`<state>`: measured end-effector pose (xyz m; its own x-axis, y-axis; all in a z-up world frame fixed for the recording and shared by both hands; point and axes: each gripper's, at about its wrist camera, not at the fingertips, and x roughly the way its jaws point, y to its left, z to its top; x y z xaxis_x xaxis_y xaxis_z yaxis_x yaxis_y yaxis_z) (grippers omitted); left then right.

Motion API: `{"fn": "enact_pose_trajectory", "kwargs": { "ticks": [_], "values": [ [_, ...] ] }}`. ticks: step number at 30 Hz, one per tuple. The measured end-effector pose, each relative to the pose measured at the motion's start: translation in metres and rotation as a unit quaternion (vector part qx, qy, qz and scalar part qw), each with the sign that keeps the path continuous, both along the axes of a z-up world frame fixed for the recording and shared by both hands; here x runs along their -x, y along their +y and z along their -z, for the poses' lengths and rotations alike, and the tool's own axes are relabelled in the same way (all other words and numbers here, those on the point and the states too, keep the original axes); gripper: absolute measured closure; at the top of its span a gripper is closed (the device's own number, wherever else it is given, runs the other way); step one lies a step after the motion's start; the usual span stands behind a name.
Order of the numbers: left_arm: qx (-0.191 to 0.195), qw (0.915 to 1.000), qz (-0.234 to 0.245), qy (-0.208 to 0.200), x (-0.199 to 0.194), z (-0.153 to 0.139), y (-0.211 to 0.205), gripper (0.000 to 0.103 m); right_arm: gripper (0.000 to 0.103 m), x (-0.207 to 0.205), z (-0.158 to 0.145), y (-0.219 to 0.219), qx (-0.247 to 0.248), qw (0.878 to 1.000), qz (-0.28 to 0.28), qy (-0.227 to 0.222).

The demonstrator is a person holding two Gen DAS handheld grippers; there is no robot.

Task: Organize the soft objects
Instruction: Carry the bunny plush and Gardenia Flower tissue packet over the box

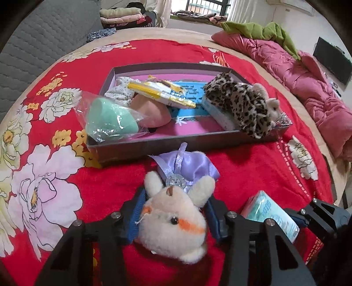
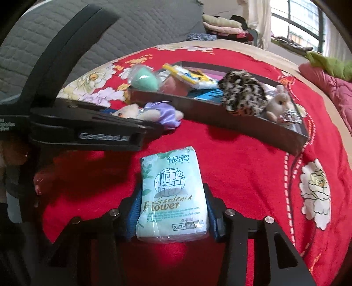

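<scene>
A cream plush rabbit [image 1: 173, 220] in a purple satin dress lies on the red floral blanket [image 1: 242, 176], just in front of a shallow dark box [image 1: 167, 143]. My left gripper [image 1: 176, 204] is shut on its head, with a blue pad against each side. A pale green tissue pack [image 2: 172, 193] lies flat to the rabbit's right. My right gripper [image 2: 172, 198] is shut on it, blue pads pressing its long edges. The box holds a bagged green sponge [image 1: 110, 118], a pink sponge [image 1: 151, 112], a yellow packet [image 1: 160, 92], leopard-print fabric [image 1: 242, 103] and a small white plush [image 1: 272, 105].
A pink quilt [image 1: 297, 72] with a green cloth [image 1: 264, 30] on it runs along the bed's right side. Grey quilted padding [image 1: 44, 33] rises at the left. Folded clothes [image 1: 123, 15] are stacked beyond the bed. Bare blanket shows left and right of the box.
</scene>
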<state>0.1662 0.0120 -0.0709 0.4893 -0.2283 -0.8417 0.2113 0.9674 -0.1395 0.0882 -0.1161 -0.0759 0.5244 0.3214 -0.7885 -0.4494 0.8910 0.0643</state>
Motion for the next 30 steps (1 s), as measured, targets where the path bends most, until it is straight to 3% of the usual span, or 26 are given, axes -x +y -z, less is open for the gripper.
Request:
{"fn": "enact_pose_trajectory", "kwargs": {
  "ticks": [30],
  "values": [
    [0.033,0.9975,0.008,-0.062,0.012,-0.046,-0.005,0.053,0.052,-0.006,-0.039,-0.041,-0.024,0.996,0.075,-0.051]
  ]
}}
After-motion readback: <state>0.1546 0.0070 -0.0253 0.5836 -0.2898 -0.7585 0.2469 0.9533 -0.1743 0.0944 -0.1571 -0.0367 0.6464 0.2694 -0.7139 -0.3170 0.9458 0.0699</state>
